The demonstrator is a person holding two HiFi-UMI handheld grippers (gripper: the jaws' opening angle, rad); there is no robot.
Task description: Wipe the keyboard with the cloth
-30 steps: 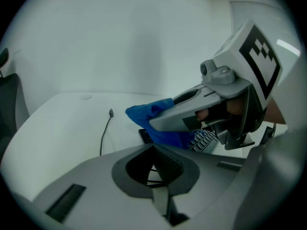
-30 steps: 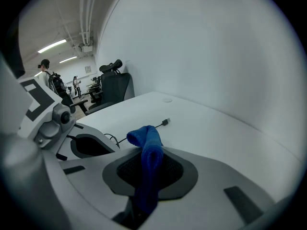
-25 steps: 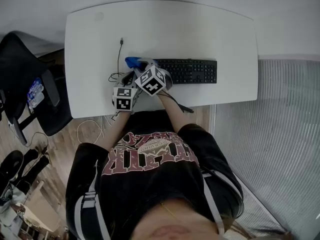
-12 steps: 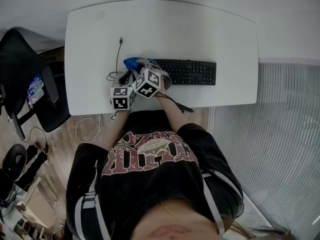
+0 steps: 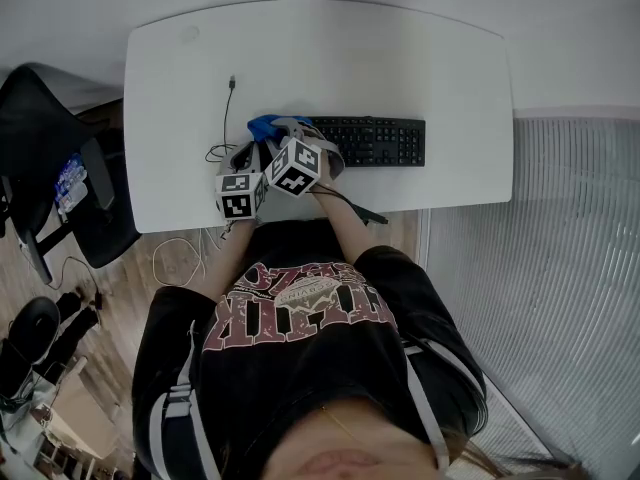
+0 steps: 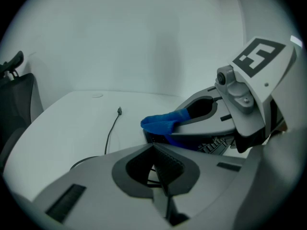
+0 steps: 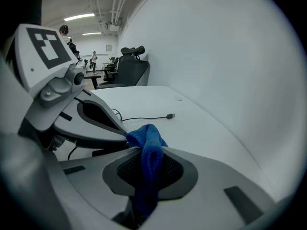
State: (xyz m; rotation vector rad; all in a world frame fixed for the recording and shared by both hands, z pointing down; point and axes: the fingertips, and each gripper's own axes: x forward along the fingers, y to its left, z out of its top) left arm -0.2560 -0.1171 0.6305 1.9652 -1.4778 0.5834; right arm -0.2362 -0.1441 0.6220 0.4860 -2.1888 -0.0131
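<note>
- The white worktop (image 5: 400, 58) is smooth, with rounded corners.
- The black keyboard (image 5: 385, 140) lies flat towards the near edge. Only the head view shows its full length.
- The right gripper (image 7: 148, 174) has its jaws closed on the cloth (image 7: 146, 135) at the keyboard's left end.
- The left gripper (image 6: 160, 174), just to the left, has its jaws closed on nothing.
- The cloth is blue, fuzzy and folded into a loop.
- A thin black cable (image 5: 228, 108) lies to the left of it.
</note>
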